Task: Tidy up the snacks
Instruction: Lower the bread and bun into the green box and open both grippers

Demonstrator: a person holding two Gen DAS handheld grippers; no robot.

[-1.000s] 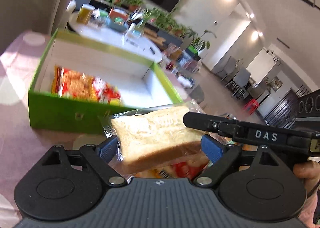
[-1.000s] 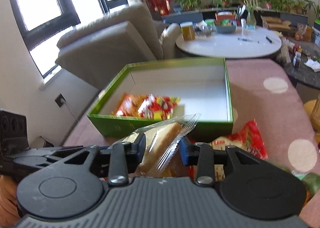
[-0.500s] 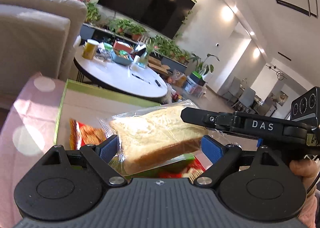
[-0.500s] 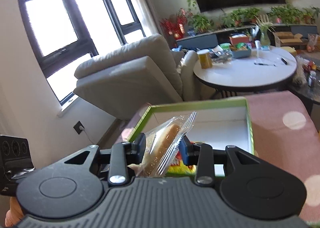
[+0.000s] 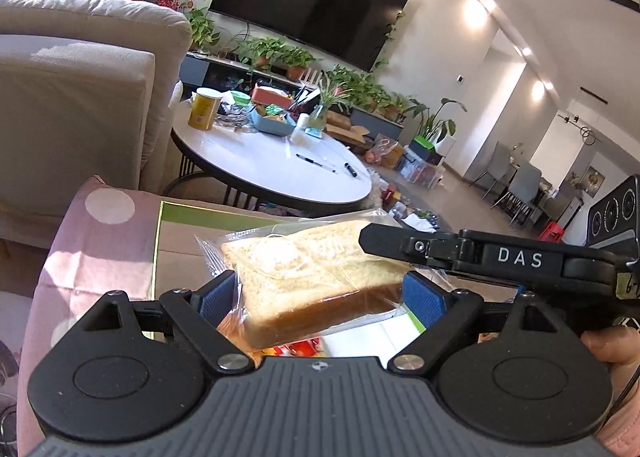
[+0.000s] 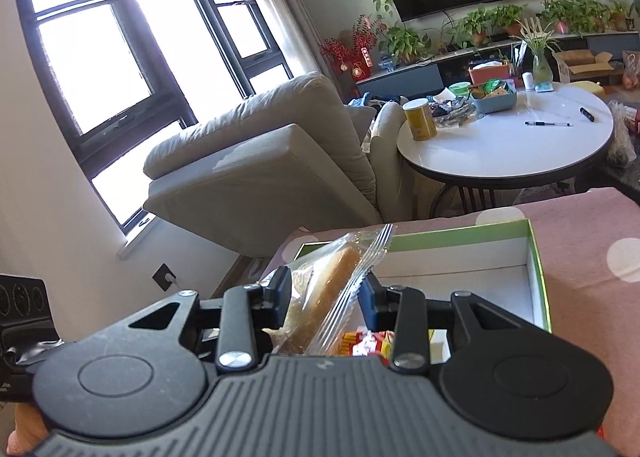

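A slice of bread in clear wrap (image 5: 316, 277) is held between both grippers above the green box (image 5: 158, 241). My left gripper (image 5: 320, 297) is shut on its flat sides. My right gripper (image 6: 326, 293) is shut on the same wrapped bread (image 6: 332, 289), seen edge-on. The right gripper's black body (image 5: 500, 257) crosses the left wrist view beside the bread. The green box (image 6: 538, 257) has a white inside, and red and yellow snack packets (image 6: 364, 341) lie in it under the bread.
The box stands on a pink cloth with pale dots (image 5: 108, 225). Beyond it are a beige sofa (image 6: 260, 161) and a round white table (image 6: 512, 141) with a yellow can, a blue basket and pens.
Both grippers have risen and moved forward over the box with the wrapped bread. The box has dropped low in both views and more of the room shows.
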